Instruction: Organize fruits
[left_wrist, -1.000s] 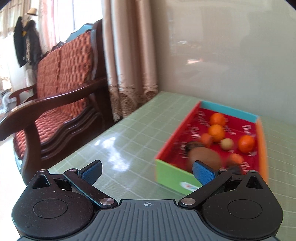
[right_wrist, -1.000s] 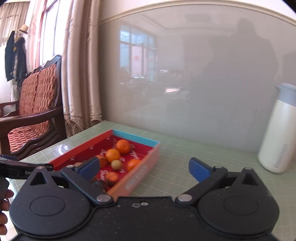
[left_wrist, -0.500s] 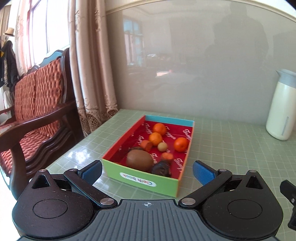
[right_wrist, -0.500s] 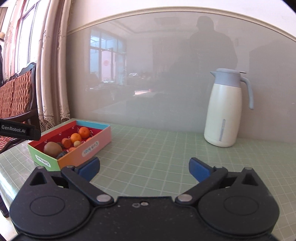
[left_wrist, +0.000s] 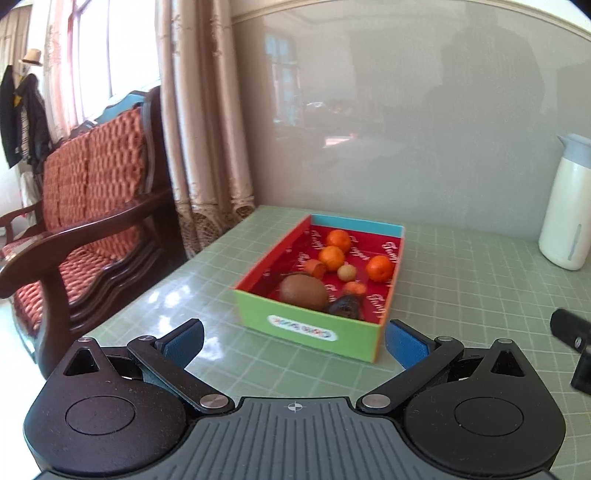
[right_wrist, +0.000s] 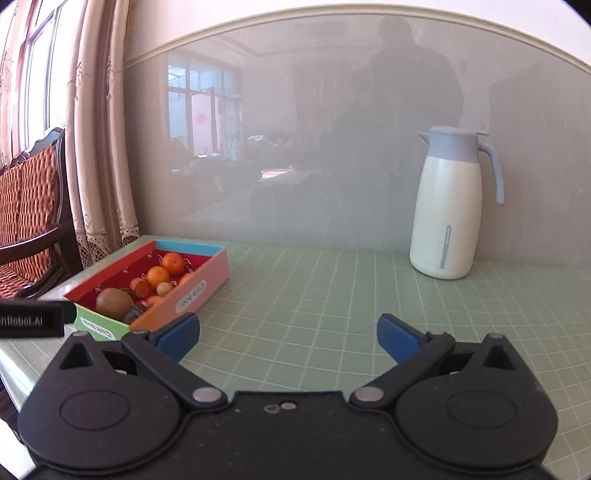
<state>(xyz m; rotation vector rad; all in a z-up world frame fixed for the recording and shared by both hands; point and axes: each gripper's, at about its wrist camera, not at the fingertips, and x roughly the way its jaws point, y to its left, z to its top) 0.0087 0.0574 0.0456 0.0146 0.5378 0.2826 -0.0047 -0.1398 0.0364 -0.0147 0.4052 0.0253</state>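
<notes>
Counting fruit: nine pieces show, all lying inside the box (left_wrist: 306, 325).
Oranges: three round ones; the far orange (left_wrist: 338, 239) sits near the blue back wall, the middle orange (left_wrist: 331, 257) just in front of it, the right orange (left_wrist: 379, 268) close to the right-hand wall.
Small orange-red fruits: two, one (left_wrist: 316, 267) beside the middle orange and another (left_wrist: 354, 287) nearer the front.
Pale small fruit: one (left_wrist: 346, 272), between the middle orange and the right orange.
Kiwi: one (left_wrist: 303, 290), brown, the largest piece, against the green front wall.
Dark fruits: two; one (left_wrist: 345, 307) just right of the kiwi, a second half hidden behind the kiwi, kind not clear.
Box: one, open-topped, red inside, green front wall with a white label, orange side, blue back wall.
Table (right_wrist: 332, 295): green grid top; the box stands near its left edge, where the surface drops away toward the bench.
Bench (left_wrist: 92, 192): dark wood with red cushions, just beyond that left edge.
Jug (right_wrist: 448, 206): one, white with a pale blue lid, upright against the back panel, well apart from the box.
Open room: broad bare grid between box and jug, and in front of both grippers.
Left gripper (left_wrist: 294, 341): jaws wide apart, empty, aimed at the box's front wall.
Right gripper (right_wrist: 288, 334): jaws wide apart, empty, over bare table to the right of the box.
</notes>
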